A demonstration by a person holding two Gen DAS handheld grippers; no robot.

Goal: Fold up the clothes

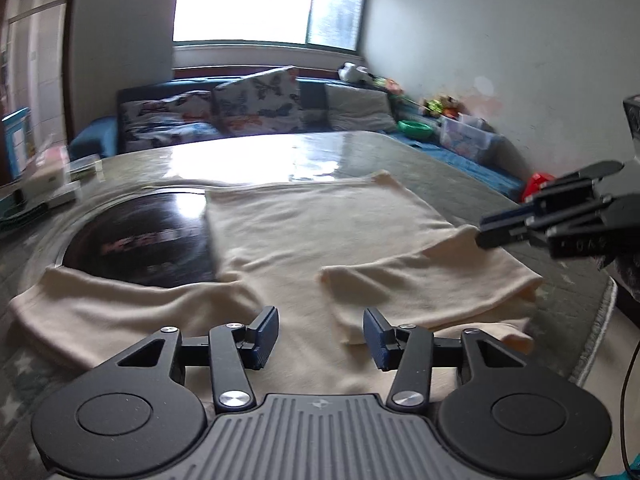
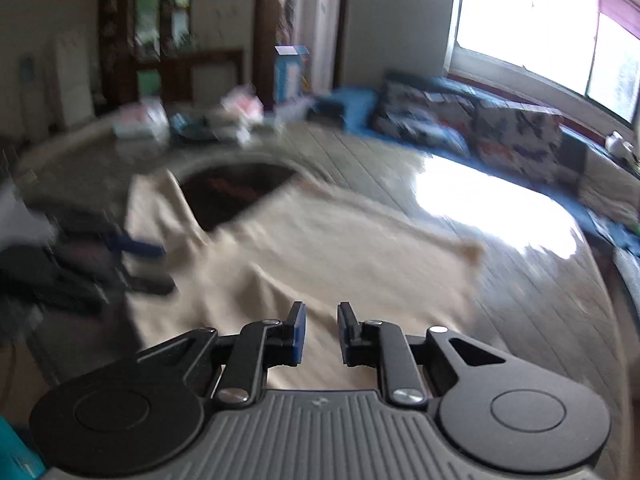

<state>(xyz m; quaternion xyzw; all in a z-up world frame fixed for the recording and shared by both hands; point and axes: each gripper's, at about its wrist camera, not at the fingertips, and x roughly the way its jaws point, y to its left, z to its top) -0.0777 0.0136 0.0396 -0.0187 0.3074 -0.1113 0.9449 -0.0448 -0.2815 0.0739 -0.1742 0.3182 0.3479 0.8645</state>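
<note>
A cream garment point(image 1: 304, 232) lies spread flat on the round glass-topped table point(image 1: 460, 168). One sleeve point(image 1: 432, 280) is folded in over the body on the right, and the other sleeve point(image 1: 120, 308) stretches out to the left. My left gripper point(image 1: 321, 320) hovers open over the garment's near edge with nothing between its fingers. My right gripper point(image 1: 482, 232) reaches in from the right, just above the folded sleeve. In the blurred right wrist view the garment point(image 2: 340, 256) lies under the right gripper point(image 2: 321, 312), whose jaws stand slightly apart and empty. The left gripper point(image 2: 156, 266) shows at the left.
A dark round turntable point(image 1: 140, 240) sits mid-table, partly under the garment. Boxes and packets point(image 1: 48, 184) crowd the table's far left. A blue sofa with patterned cushions point(image 1: 256, 104) stands under the window. The table rim point(image 1: 600, 308) curves close on the right, with a cable point(image 1: 628, 380) beside it.
</note>
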